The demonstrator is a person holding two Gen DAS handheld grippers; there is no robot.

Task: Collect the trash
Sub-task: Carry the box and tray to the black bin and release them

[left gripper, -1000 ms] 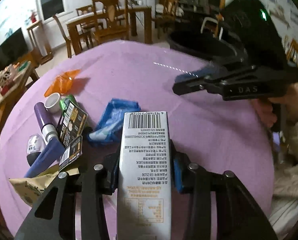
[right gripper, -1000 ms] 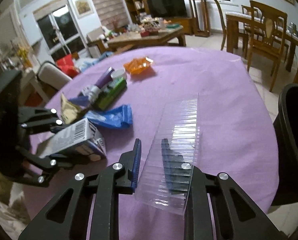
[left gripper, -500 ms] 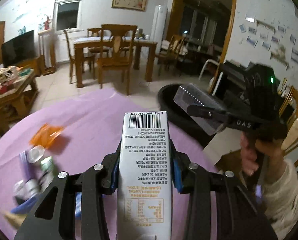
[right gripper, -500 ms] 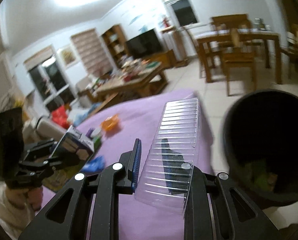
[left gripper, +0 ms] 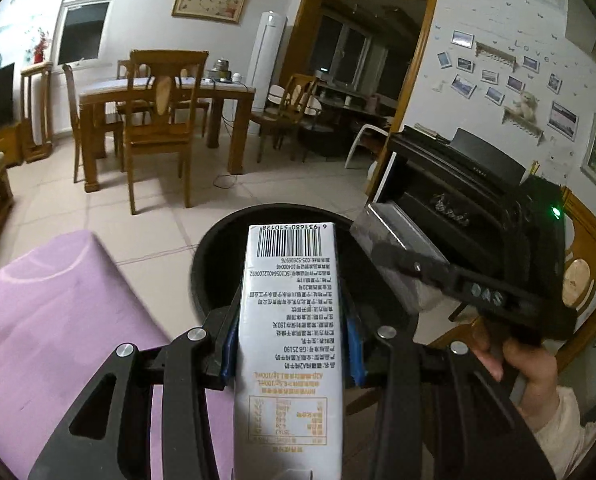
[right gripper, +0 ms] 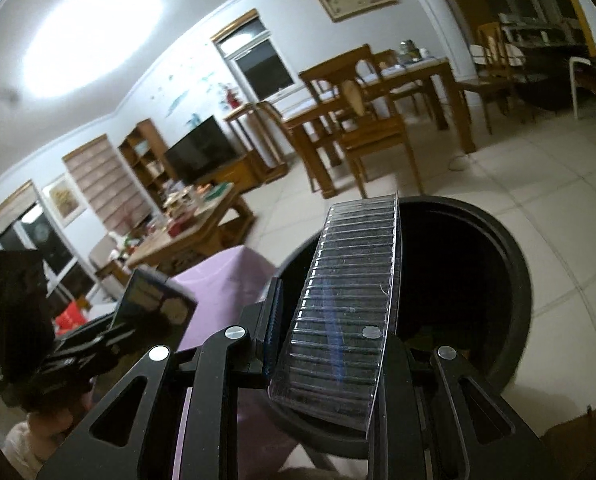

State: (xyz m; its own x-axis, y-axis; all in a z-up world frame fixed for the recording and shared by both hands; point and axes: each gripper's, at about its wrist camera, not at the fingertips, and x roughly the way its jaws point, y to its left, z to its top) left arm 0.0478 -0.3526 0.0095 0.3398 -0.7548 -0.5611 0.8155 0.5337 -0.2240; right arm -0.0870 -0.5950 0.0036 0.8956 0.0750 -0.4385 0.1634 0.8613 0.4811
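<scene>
My left gripper (left gripper: 292, 344) is shut on a white milk carton (left gripper: 290, 320) with a barcode at its far end; the carton reaches out over the black round trash bin (left gripper: 214, 256) on the floor. In the right wrist view my right gripper (right gripper: 325, 344) is shut on a clear ribbed plastic tray (right gripper: 345, 300), held over the same bin (right gripper: 513, 280). The right gripper with the tray (left gripper: 397, 252) also shows at the right of the left wrist view, held by a hand (left gripper: 525, 364). The left gripper with the carton (right gripper: 154, 300) shows at the left of the right wrist view.
The purple-covered table (left gripper: 50, 312) ends just left of the bin. Behind it on the tiled floor stand a wooden dining table with chairs (left gripper: 158, 120), a black piano (left gripper: 457, 176) at right, and a cluttered coffee table (right gripper: 190, 228).
Both grippers have swung away from the trash-strewn tabletop to above the bin, each still holding its item. The right gripper has rolled, tilting the tray.
</scene>
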